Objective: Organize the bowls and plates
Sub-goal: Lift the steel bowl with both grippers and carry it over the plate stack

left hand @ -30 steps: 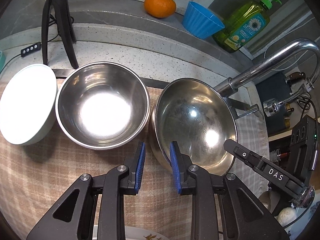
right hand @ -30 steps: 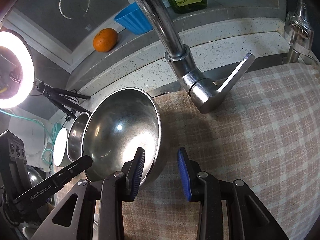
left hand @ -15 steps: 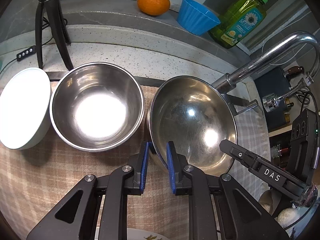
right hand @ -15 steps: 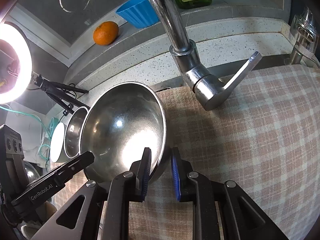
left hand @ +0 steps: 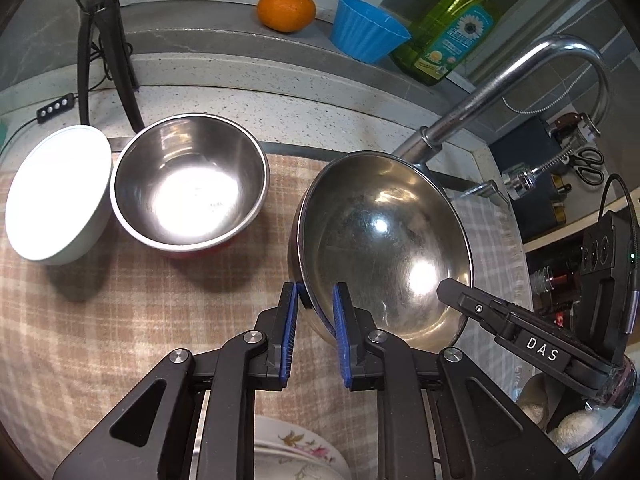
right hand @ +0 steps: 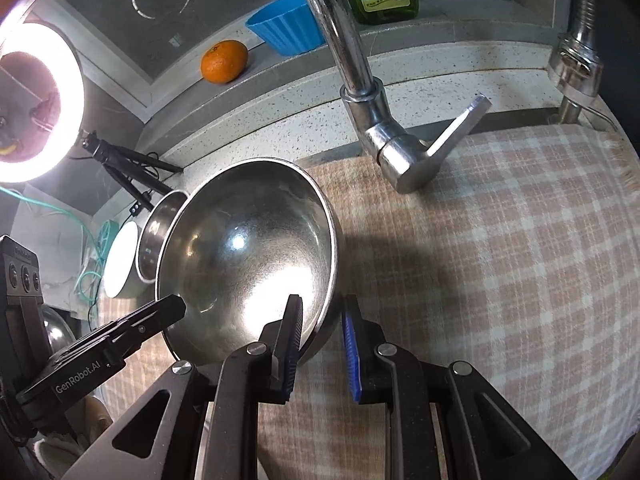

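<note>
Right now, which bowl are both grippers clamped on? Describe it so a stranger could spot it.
Start at the chrome faucet over the checked cloth. Just below its base sits the large steel bowl, wide and shallow. Unlike the deeper small steel bowl and the white bowl further left, it is tilted.

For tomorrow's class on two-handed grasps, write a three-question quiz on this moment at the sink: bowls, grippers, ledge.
1. True or false: only one gripper grips the large steel bowl.
2. What sits between the white bowl and the large one? A) plate B) small steel bowl C) mug
3. Name the fruit beside the blue cup.

Key:
1. False: left gripper and right gripper each clamp its rim.
2. B
3. Orange.
</note>
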Available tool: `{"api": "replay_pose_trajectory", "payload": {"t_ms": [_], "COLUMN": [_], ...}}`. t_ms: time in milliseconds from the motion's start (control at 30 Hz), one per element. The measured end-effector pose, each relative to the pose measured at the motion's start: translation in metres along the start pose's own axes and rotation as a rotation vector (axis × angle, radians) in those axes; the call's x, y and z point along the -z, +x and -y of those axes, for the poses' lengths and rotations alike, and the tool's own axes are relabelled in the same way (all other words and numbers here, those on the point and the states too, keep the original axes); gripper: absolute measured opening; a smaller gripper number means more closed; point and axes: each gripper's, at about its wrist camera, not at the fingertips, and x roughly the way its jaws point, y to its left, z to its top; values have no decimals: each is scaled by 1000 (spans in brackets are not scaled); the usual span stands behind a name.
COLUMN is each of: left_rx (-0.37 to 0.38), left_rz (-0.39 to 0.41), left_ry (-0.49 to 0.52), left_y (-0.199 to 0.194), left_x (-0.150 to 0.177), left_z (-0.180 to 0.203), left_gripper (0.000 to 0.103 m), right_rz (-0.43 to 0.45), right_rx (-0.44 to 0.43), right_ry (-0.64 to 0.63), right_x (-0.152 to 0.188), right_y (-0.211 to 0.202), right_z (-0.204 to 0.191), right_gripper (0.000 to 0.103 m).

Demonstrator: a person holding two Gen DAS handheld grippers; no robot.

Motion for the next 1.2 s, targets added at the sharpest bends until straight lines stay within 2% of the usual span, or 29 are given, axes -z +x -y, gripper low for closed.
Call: {"api": "replay_pose_trajectory", "payload": {"t_ms": [500,867,1200], "left_rx": [27,40,46], "left_rz": [-27,-61,-90], "left_ry": [53,73,91], "left_y": [-20,-17,-10], "left_x": [43,68,81], "left_z": [18,24,28], "left_gripper": [17,16,17], "right_rz": [14,-29,-53], "right_rx": [25,31,49], "right_ry": [-22,-7,-3], "right_x": [52,85,99], "right_y": [-35,-35,-34], "right_z": [4,19,28], "right_gripper": [18,18,18]}}
